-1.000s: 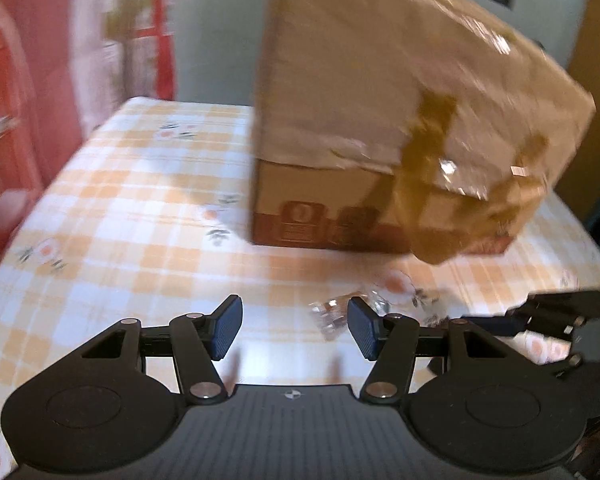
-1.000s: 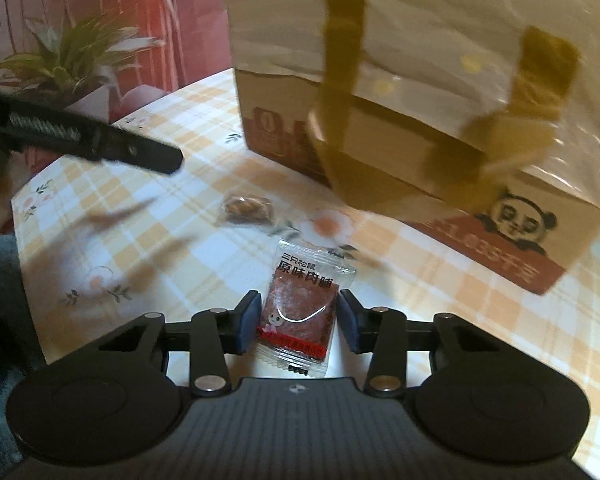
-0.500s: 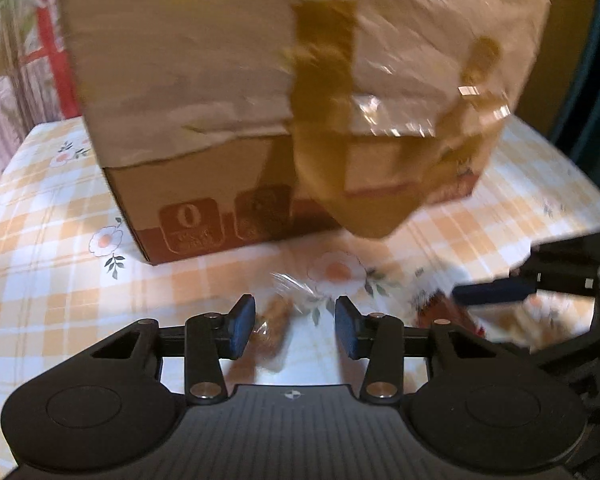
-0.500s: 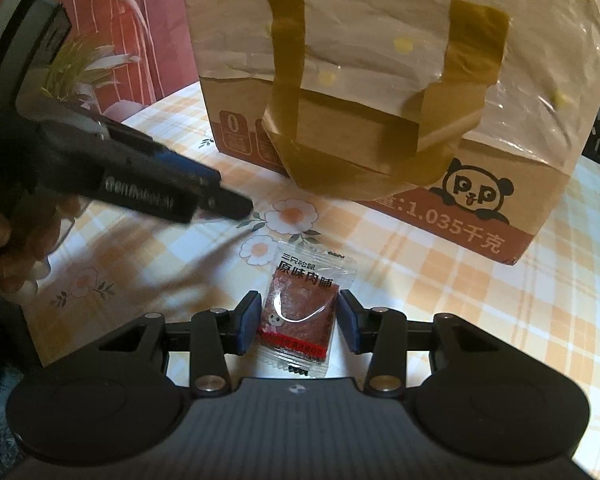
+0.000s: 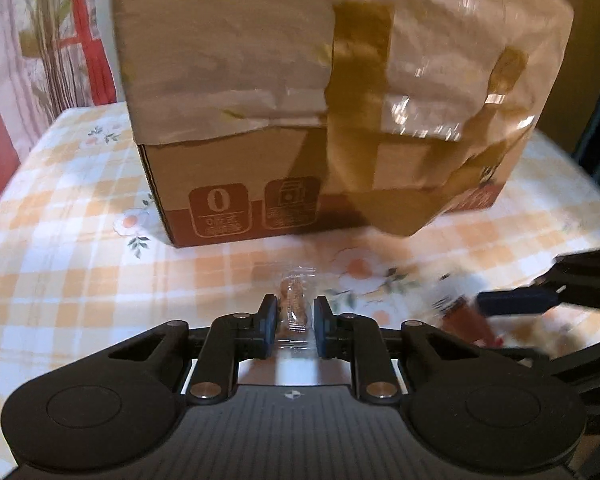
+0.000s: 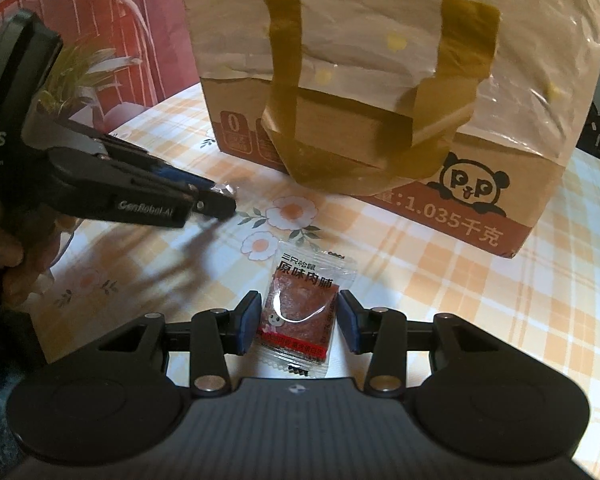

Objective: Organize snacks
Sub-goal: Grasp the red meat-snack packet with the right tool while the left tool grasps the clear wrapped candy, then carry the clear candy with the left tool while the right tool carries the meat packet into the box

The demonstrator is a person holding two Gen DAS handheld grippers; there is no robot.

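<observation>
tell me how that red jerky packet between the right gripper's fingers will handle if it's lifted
The jerky packet looks thin and flat, so probably light. Its glossy clear wrapper may slip between the right gripper pads. The crimped ends will likely flop, while the dark slab inside should stay fairly stiff.

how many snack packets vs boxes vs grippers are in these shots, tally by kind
snack packets: 2 (clear-wrapped brown snack, red jerky packet)
cardboard boxes: 1 (taped cardboard box)
grippers: 2 (left gripper, right gripper)
total: 5
</observation>
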